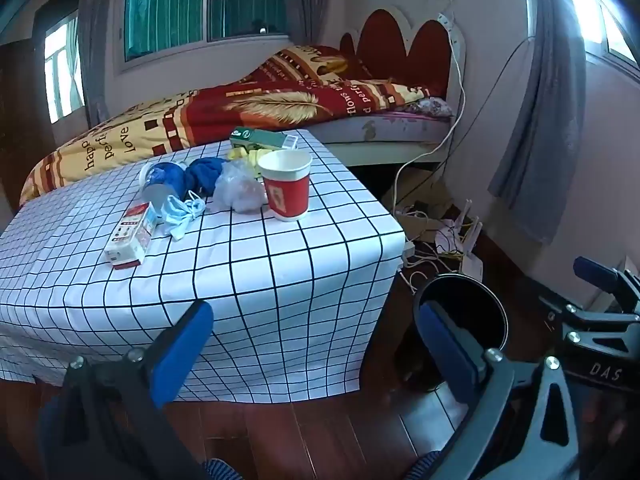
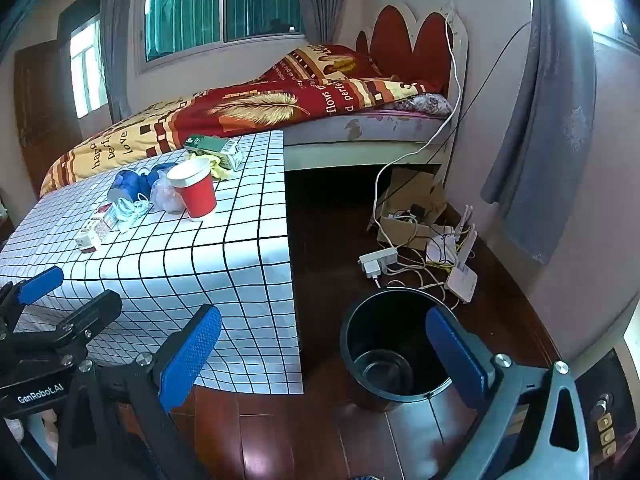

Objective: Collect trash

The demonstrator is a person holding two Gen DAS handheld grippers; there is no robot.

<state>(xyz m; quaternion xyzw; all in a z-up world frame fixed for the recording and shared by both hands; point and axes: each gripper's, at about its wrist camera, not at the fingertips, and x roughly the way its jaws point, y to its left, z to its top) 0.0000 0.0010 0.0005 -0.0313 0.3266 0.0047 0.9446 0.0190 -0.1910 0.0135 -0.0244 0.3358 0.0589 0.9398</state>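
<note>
Bedroom floor, checked tablecloth (image 1: 256, 264) centre-left of frame, and the trash sits bunched on top: red paper cup (image 1: 287, 185), plastic bag (image 1: 239, 188), face mask (image 1: 182, 214), small carton (image 1: 130, 236), with the black bin (image 2: 394, 350) empty on the floor, lower right. Left gripper (image 1: 316, 344) and right gripper (image 2: 324, 350) both hang spread wide, holding nothing. My worry: the cup stands touching the bag, so a careless reach could tip it, and limp pieces may slip free short of the bin.

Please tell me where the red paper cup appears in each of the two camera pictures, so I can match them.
Left wrist view: the red paper cup stands upright just above centre, on the checked tablecloth.
Right wrist view: the red paper cup is left of centre, upper half, on the same cloth.
Shared landmark: the black trash bin on the floor, to the right of the table.
</note>
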